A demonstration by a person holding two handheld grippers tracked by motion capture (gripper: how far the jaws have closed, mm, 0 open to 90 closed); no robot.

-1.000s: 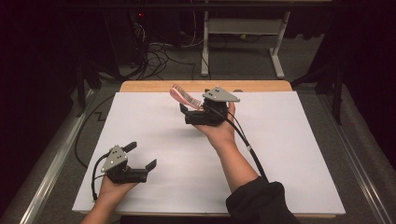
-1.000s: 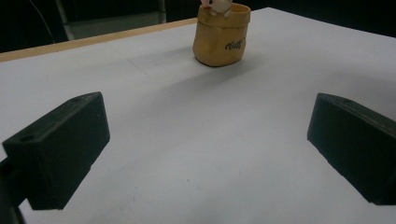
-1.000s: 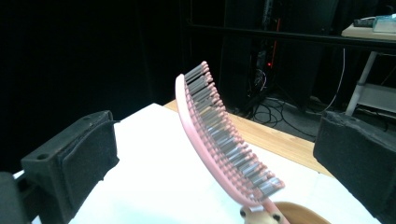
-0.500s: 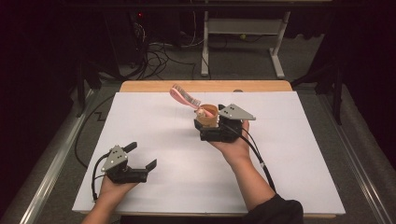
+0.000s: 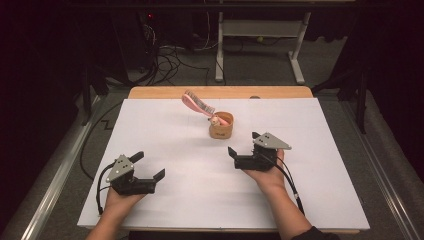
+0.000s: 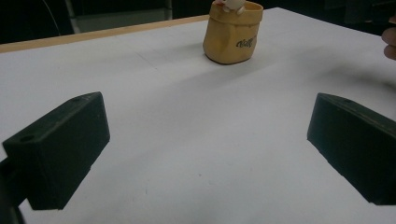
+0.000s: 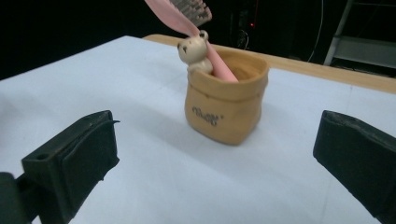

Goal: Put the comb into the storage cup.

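— What colours do we see on the cup (image 7: 226, 109)?

— We see a tan-orange cup with dark lettering on its side and a pale cream bear figure (image 7: 194, 51) at its rim.

— And the comb (image 5: 198, 104) in it?

— We see it pink, with dark teeth.

— The rest?

— We see a white table sheet (image 5: 180, 135) edged by light wood (image 5: 150, 93), and black jaws on both grippers, each topped by a grey plate.

Dark lettering on the tan pot (image 7: 226, 112) is too blurred to read
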